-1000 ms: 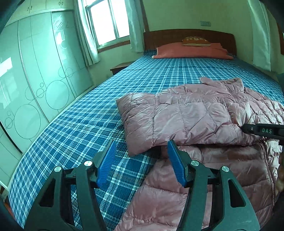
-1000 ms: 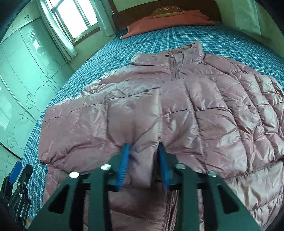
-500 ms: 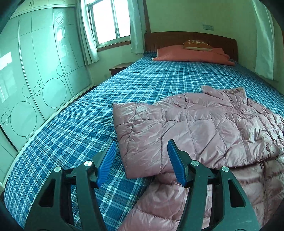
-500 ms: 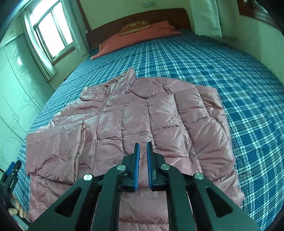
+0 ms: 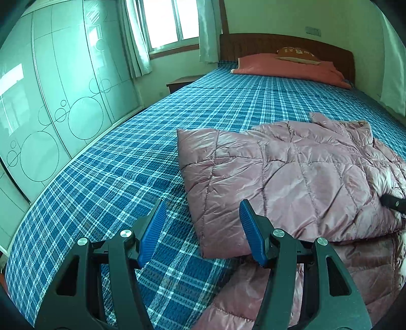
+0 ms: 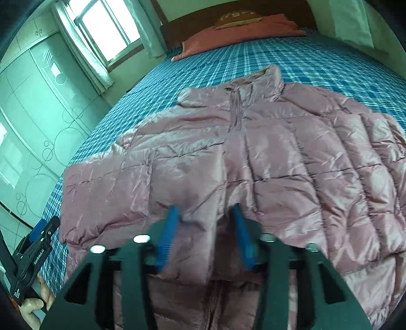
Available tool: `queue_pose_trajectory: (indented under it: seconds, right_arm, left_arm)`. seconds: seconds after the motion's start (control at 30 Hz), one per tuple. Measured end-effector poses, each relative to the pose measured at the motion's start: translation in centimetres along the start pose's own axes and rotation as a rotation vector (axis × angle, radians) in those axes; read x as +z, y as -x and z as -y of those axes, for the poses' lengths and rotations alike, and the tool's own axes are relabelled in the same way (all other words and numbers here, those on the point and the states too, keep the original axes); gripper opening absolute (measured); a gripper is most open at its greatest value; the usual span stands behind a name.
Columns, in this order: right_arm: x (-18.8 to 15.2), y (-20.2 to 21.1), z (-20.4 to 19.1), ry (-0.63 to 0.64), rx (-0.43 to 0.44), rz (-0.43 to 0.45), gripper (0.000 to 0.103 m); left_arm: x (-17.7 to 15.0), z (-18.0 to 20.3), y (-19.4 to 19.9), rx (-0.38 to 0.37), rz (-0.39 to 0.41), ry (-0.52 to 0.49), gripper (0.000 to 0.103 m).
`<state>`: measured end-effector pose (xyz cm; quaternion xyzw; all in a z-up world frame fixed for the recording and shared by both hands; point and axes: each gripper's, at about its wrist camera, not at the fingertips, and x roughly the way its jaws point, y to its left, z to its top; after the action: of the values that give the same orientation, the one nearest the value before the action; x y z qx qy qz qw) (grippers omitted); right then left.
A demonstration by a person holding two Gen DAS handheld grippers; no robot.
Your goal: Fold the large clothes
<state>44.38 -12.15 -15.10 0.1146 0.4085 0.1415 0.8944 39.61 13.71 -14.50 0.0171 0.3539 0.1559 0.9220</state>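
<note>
Lying spread on the blue plaid bed (image 5: 132,162), the pink quilted down jacket (image 6: 291,165) has its collar pointing toward the headboard (image 5: 286,48) and its zipper running down the middle. One sleeve (image 5: 228,182) is folded across the front of the body, its cuff end at the near edge of the garment.

From the left wrist view, the left gripper (image 5: 201,228) hovers low over the bed beside that folded sleeve, blue pads spread wide with nothing between them; the corner of the sleeve lies just in front of the right-hand pad.

From the right wrist view, the right gripper (image 6: 204,233) is blurred, its fingers parted and set either side of a ridge of the folded sleeve's fabric; whether the pads press on the cloth cannot be told. The left gripper also appears at that view's lower left edge, held in a hand (image 6: 35,302).

An orange-pink pillow (image 5: 291,68) with a small brown cushion (image 5: 297,54) on it sits at the head of the bed. A pale green wardrobe (image 5: 50,101) with circle patterns stands along one side, beside a curtained window (image 5: 167,22).
</note>
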Motion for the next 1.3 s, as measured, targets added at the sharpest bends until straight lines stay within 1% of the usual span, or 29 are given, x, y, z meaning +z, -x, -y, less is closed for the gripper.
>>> queue_pose_trajectory:
  seconds: [0.1, 0.13, 0.17, 0.3, 0.43, 0.57, 0.6, 0.67, 0.7, 0.73, 0.77, 0.8, 0.87, 0.93, 1.0, 1.03, 1.1, 1.13, 1.17, 1.23, 1.3]
  right_arm:
    - [0.1, 1.7, 0.0, 0.042, -0.038, 0.061, 0.005]
    - [0.1, 2.4, 0.3, 0.043, -0.045, 0.077, 0.005]
    - [0.2, 3.4, 1.0, 0.04, -0.058, 0.098, 0.005]
    - [0.7, 6.4, 4.8, 0.023, -0.13, 0.145, 0.005]
    - [1.2, 7.8, 9.4, -0.003, -0.24, 0.148, 0.005]
    - [1.4, 7.8, 13.6, -0.074, -0.257, 0.104, 0.006]
    - [1.4, 7.8, 14.3, -0.089, -0.259, 0.099, 0.008]
    - [1.6, 8.1, 14.9, -0.109, -0.28, 0.086, 0.018]
    - [1.7, 8.7, 15.0, -0.119, -0.301, 0.112, 0.028]
    - [1.7, 9.5, 14.9, -0.125, -0.321, 0.148, 0.033]
    - [1.9, 10.3, 14.7, -0.129, -0.342, 0.19, 0.044]
    - [2.1, 10.8, 14.3, -0.13, -0.35, 0.22, 0.051]
    - [3.1, 10.7, 13.5, -0.111, -0.329, 0.248, 0.052]
    - [4.1, 9.3, 13.0, -0.084, -0.293, 0.217, 0.052]
    - [5.0, 7.3, 12.7, -0.059, -0.275, 0.185, 0.052]
    - [5.2, 6.0, 12.7, -0.045, -0.273, 0.161, 0.052]
    - [5.2, 3.6, 13.0, -0.04, -0.302, 0.104, 0.052]
    - [5.1, 2.3, 13.4, -0.04, -0.306, 0.065, 0.052]
    - [5.0, 1.2, 13.7, -0.032, -0.297, 0.043, 0.053]
    - [5.0, 1.3, 13.0, -0.005, -0.313, 0.055, 0.053]
    - [4.6, 2.6, 12.2, 0.002, -0.334, 0.064, 0.053]
  left_arm:
    - [0.5, -0.4, 0.0, -0.016, 0.0, 0.018, 0.06]
    - [0.7, -0.4, 0.0, -0.018, 0.004, 0.023, 0.062]
    - [1.0, -0.5, 0.1, -0.022, 0.012, 0.029, 0.065]
    - [1.8, -0.5, 0.3, -0.045, 0.022, 0.038, 0.066]
    - [2.3, 0.5, -0.1, -0.072, 0.013, 0.024, 0.066]
    - [2.8, 2.1, -0.3, -0.102, 0.009, 0.001, 0.066]
    - [2.9, 2.6, -0.3, -0.103, 0.012, -0.01, 0.066]
    - [3.3, 3.5, -0.4, -0.11, 0.019, -0.035, 0.066]
    - [3.5, 3.9, -0.6, -0.109, 0.022, -0.047, 0.066]
    - [3.7, 4.4, -0.8, -0.108, 0.025, -0.06, 0.066]
    - [4.0, 4.7, -1.0, -0.109, 0.027, -0.066, 0.066]
    - [4.3, 5.0, -1.3, -0.11, 0.028, -0.073, 0.066]
    - [5.0, 5.8, -2.1, -0.106, 0.027, -0.082, 0.066]
    - [5.5, 6.5, -3.0, -0.105, 0.017, -0.087, 0.066]
    - [5.8, 7.1, -4.4, -0.096, -0.008, -0.088, 0.066]
    - [5.8, 7.3, -5.0, -0.088, -0.021, -0.093, 0.066]
    - [5.5, 7.9, -6.7, -0.055, -0.061, -0.115, 0.066]
    - [5.3, 8.1, -7.6, -0.04, -0.085, -0.13, 0.066]
    - [5.0, 8.4, -8.5, -0.03, -0.109, -0.146, 0.068]
    - [4.5, 8.3, -9.3, -0.04, -0.122, -0.145, 0.068]
    - [4.5, 7.8, -8.8, -0.046, -0.112, -0.128, 0.068]
